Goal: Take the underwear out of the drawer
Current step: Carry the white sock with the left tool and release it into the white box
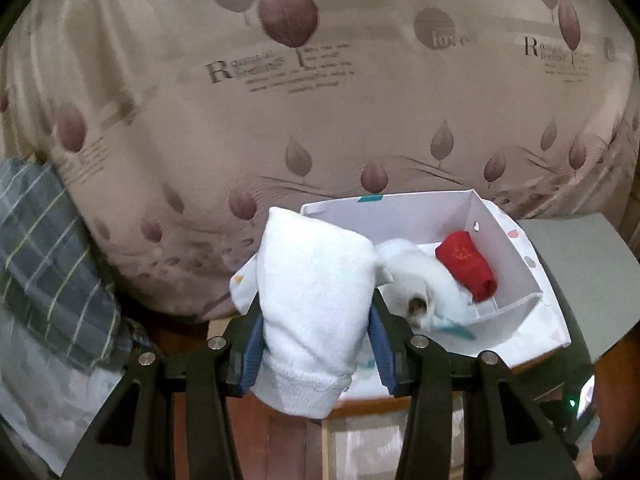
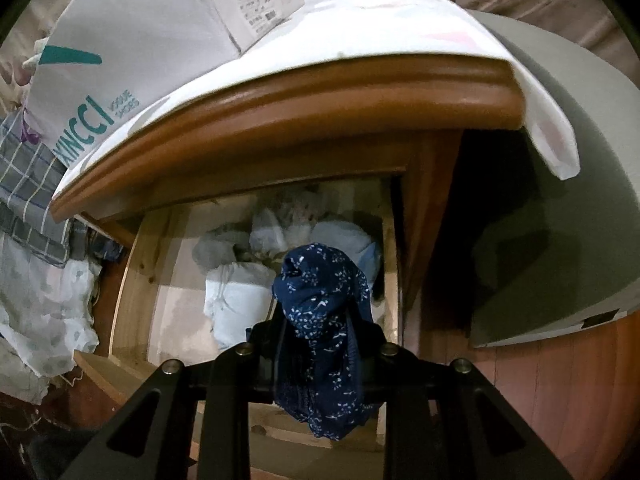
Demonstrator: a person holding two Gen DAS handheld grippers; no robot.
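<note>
Underwear, white roll (image 1: 316,304): clamped between blue pads (image 1: 254,348) of left gripper (image 1: 316,350), jaws partly closed on it. Only left view shows, beyond it, white box (image 1: 508,248) with second white roll (image 1: 424,280) and red roll (image 1: 466,266); leaf-print curtain (image 1: 320,120) farthest.

Only right view shows right gripper (image 2: 320,340) narrowly closed on navy flowered underwear (image 2: 322,320); beyond and below, open wooden drawer (image 2: 132,280) with pale bundles (image 2: 236,300); wooden top edge (image 2: 320,120) farther.
</note>
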